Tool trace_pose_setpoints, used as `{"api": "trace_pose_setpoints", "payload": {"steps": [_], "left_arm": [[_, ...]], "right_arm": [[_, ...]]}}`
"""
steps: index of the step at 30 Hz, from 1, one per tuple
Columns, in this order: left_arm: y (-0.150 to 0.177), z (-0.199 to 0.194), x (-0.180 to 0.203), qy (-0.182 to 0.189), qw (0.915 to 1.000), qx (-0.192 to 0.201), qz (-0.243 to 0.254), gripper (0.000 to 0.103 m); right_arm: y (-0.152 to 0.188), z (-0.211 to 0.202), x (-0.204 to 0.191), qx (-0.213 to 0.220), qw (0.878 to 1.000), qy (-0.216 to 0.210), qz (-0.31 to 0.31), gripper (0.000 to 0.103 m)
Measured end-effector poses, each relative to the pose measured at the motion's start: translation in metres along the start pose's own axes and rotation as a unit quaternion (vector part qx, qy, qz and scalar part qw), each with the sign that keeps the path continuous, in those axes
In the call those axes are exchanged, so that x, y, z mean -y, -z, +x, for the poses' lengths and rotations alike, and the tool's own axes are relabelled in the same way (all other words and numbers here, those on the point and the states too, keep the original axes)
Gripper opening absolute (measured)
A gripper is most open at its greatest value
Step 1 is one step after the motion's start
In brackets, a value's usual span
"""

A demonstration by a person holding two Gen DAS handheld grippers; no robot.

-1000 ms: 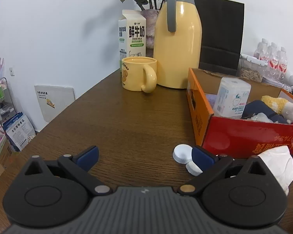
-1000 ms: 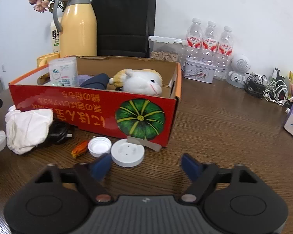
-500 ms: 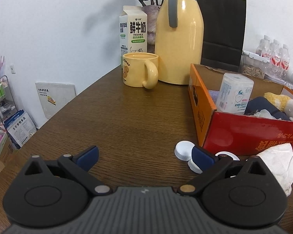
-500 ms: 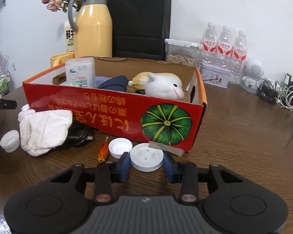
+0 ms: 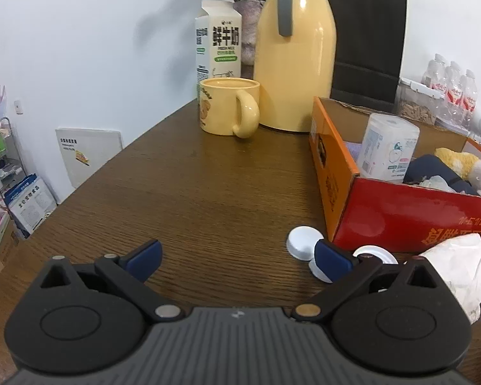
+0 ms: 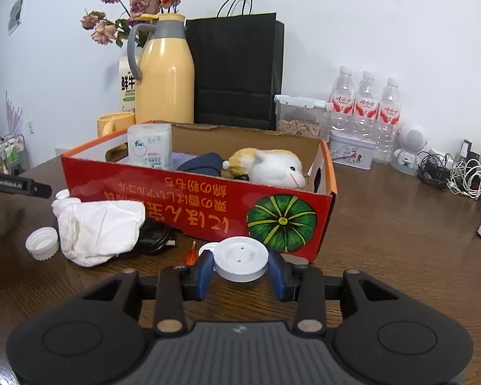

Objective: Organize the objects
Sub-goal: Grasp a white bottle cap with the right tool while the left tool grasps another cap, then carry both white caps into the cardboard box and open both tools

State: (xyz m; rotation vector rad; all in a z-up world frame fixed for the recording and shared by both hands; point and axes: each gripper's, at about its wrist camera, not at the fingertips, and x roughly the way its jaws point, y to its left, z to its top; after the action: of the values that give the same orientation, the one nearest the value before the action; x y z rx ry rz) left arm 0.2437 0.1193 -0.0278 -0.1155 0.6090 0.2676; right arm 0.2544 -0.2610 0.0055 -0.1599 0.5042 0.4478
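Left wrist view: left gripper [image 5: 237,258] spread wide over bare wooden table [image 5: 192,186], holding nothing, white bottle caps [image 5: 304,242] by its right finger. Right wrist view, left to right: crumpled white cloth [image 6: 99,229], then right gripper [image 6: 241,272], pads clamping a white round disc [image 6: 241,258] before the red cardboard box [image 6: 208,197].
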Motion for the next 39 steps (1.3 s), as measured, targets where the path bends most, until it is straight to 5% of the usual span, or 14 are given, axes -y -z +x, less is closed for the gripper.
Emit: {"api": "trace_pose_setpoints", "payload": {"steps": [5,8,14,17,19,39], "left_arm": [[-0.006,0.009,0.002,0.038,0.9993,0.0,-0.003,0.094],[-0.009,0.017,0.006,0.048,0.9988,-0.013,0.002,0.073],[-0.013,0.027,0.007,0.071,0.9973,-0.018,0.0,0.069],[-0.014,0.028,0.01,0.089,0.9959,-0.016,0.012,0.039],[-0.013,0.028,0.013,0.098,0.9948,-0.015,0.025,0.029],[-0.01,-0.021,0.005,0.062,0.9945,0.084,-0.001,0.028]], "right_arm": [[0.0,-0.003,0.002,0.005,1.0,0.001,0.007,0.036],[0.0,-0.004,0.002,0.007,1.0,0.0,0.007,0.036],[0.0,-0.002,0.001,0.006,1.0,-0.001,0.007,0.036],[0.0,-0.001,0.001,0.003,1.0,0.0,0.007,0.036],[0.0,0.0,0.001,0.001,1.0,0.0,0.007,0.036],[-0.001,-0.008,-0.001,0.025,1.0,0.001,0.005,0.036]]}}
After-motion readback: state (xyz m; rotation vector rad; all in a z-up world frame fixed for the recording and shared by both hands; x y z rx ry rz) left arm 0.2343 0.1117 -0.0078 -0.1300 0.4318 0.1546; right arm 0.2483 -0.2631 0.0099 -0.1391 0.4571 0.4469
